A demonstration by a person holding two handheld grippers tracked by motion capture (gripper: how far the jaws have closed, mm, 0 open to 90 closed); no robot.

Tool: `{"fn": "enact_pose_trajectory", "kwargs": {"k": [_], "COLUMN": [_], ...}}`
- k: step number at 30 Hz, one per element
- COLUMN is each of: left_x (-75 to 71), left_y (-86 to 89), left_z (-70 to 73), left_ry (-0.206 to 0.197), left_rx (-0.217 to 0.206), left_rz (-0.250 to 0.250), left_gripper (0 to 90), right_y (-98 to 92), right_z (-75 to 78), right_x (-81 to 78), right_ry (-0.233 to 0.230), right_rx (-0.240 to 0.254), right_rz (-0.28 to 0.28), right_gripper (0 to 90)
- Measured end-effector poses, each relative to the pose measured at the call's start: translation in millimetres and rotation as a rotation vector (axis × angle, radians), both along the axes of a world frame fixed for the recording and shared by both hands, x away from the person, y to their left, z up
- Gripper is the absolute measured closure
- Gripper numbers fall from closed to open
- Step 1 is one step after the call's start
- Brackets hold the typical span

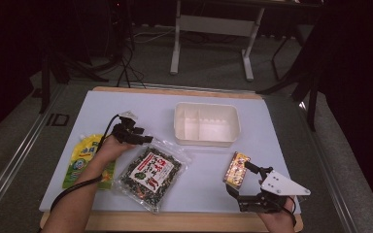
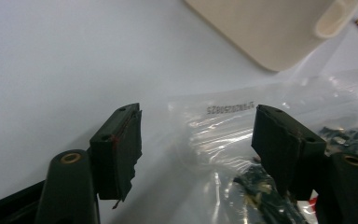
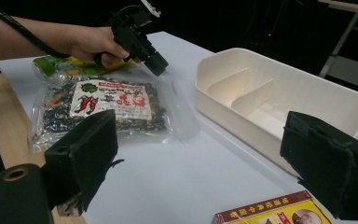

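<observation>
L gripper (image 1: 143, 139) hovering w/ jaws spread over clear top edge of spice bag (image 1: 150, 175), nothing pinched yet. Bag lying flat on bench (image 1: 272, 145), long axis slanting toward person, below-right of L gripper. R gripper (image 1: 240, 182) gaping, idling beside yellow box (image 1: 237, 169); L hand nearer.

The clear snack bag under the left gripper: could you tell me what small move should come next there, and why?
Probably ease the left gripper a little lower and close its jaws on the clear snack bag's empty top edge. The jaws stand open on either side of that flat, transparent flap and do not yet press on it, while the white divided box waits just beyond.
</observation>
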State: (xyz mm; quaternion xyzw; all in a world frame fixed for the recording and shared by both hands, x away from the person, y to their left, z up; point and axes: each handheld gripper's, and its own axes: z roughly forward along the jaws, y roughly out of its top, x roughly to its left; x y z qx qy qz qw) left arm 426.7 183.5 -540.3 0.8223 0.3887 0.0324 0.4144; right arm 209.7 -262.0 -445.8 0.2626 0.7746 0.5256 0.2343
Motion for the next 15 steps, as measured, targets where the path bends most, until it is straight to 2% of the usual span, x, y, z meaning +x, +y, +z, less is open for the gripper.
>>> {"fn": "enact_pose_trajectory", "kwargs": {"k": [2,4,8,12,15], "left_x": [3.8,4.7,7.5,9.9,11.8], "left_y": [0.2,0.5,-1.5,-1.1,-2.4], "left_z": [-3.6,-5.0,-10.2,-10.3,-10.1], "left_ry": [0.02,0.019,0.042,0.061,0.079], "left_rx": [0.021,0.022,0.021,0.004,-0.006], "left_rz": [-0.012,-0.005,-0.052,-0.057,-0.081], "left_gripper": [36.5,38.4,41.7,43.8,46.2], "right_y": [-0.1,-0.1,-0.1,-0.2,-0.1], "right_z": [-0.6,-1.0,-1.4,-2.0,-2.1], "right_x": [0.7,0.8,1.1,1.5,1.6], "right_ry": [0.003,0.007,0.009,0.016,0.015], "right_rx": [-0.002,-0.002,-0.002,-0.003,-0.004], "right_rz": [0.002,0.002,0.004,0.003,0.003], "right_gripper": [10.7,10.8,10.8,10.8,10.8]}}
